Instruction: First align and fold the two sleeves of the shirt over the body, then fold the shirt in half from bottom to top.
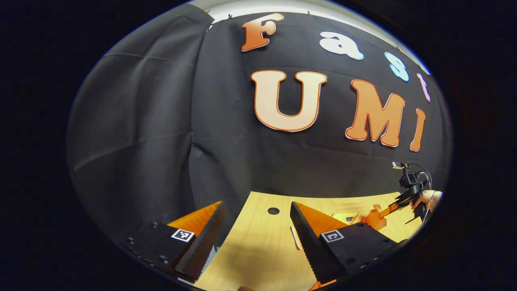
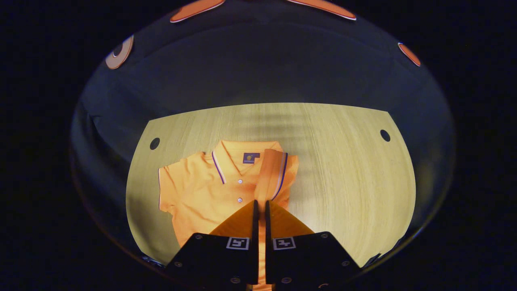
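On the pale wood-grain tabletop (image 2: 343, 169), seen in the right gripper view, lies an orange short-sleeved polo shirt (image 2: 202, 190) with purple-and-white trim at collar and cuffs. It is spread front-up, collar toward the black cloth wall (image 2: 258, 68). One sleeve is folded in over the body, its trimmed cuff (image 2: 279, 173) lying beside the button placket. The other sleeve (image 2: 169, 188) lies flat, out to the side. Two small buttons show on the placket, and a dark label sits inside the collar.

Right tongs (image 2: 260, 206): pressed nearly together, a thin slit between the fingers, low over the middle of the shirt. Orange cloth shows through the slit; I cannot tell whether they pinch any fabric.

Left tongs (image 1: 258, 226): spread wide, nothing between them, held above bare tabletop near the wall. A round dark hole in the tabletop (image 1: 273, 210) shows between the fingers. Far off toward the edge of the left gripper view, a hand (image 1: 426, 199) holds the other gripper by the shirt.
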`<state>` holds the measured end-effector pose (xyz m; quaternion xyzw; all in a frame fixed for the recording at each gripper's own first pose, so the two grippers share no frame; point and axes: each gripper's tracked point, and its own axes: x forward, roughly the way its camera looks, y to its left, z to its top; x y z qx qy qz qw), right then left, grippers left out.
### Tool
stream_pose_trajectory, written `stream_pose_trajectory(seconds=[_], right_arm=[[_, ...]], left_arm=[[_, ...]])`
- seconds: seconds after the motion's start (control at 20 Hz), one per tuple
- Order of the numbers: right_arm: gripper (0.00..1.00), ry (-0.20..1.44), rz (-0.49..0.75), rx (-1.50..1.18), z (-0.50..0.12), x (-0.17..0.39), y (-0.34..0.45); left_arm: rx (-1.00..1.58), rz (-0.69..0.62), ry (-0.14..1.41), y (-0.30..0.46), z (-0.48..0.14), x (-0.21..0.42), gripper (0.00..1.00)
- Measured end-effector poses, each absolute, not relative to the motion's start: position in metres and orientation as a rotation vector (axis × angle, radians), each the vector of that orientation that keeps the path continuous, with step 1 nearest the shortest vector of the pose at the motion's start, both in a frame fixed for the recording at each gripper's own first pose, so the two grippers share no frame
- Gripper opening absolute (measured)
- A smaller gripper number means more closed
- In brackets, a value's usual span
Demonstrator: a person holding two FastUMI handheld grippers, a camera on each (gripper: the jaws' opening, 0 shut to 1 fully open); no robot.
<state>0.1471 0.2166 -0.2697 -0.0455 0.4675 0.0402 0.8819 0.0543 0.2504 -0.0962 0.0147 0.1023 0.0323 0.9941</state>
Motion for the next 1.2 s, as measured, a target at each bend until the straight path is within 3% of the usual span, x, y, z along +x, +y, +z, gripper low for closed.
stream_pose_trajectory(seconds=[0.3, 0.35, 0.4, 0.45, 0.6, 0.65, 0.7, 1.0, 1.2], right_arm=[[0.07, 0.986, 0.141, -0.017, -0.280, 0.143, 0.253], [0.12, 0.992, 0.174, 0.024, -0.283, 0.138, 0.266], [0.24, 0.997, 0.199, 0.073, -0.278, 0.136, 0.277], [0.50, 0.998, 0.222, 0.111, -0.276, 0.133, 0.284], [0.77, 0.961, 0.236, 0.101, -0.267, 0.132, 0.285], [0.94, 0.945, 0.231, 0.085, -0.265, 0.131, 0.282], [0.99, 0.920, 0.225, 0.073, -0.261, 0.133, 0.278], [0.99, 0.770, 0.170, 0.082, -0.215, 0.132, 0.235], [0.99, 0.679, 0.146, 0.053, -0.179, 0.123, 0.199]], left_arm=[[0.033, 0.069, 0.231, 0.262, -0.105, 0.049, 0.98], [0.033, 0.068, 0.232, 0.263, -0.105, 0.049, 0.98], [0.035, 0.069, 0.231, 0.263, -0.103, 0.048, 0.98], [0.035, 0.068, 0.230, 0.261, -0.106, 0.047, 0.98], [0.028, 0.049, 0.235, 0.253, -0.105, 0.049, 0.98], [0.029, 0.043, 0.237, 0.246, -0.106, 0.051, 0.98], [0.034, 0.039, 0.237, 0.241, -0.106, 0.054, 0.98], [0.057, -0.023, 0.233, 0.200, -0.105, 0.081, 0.98], [0.061, -0.057, 0.313, 0.178, -0.138, 0.109, 0.98]])
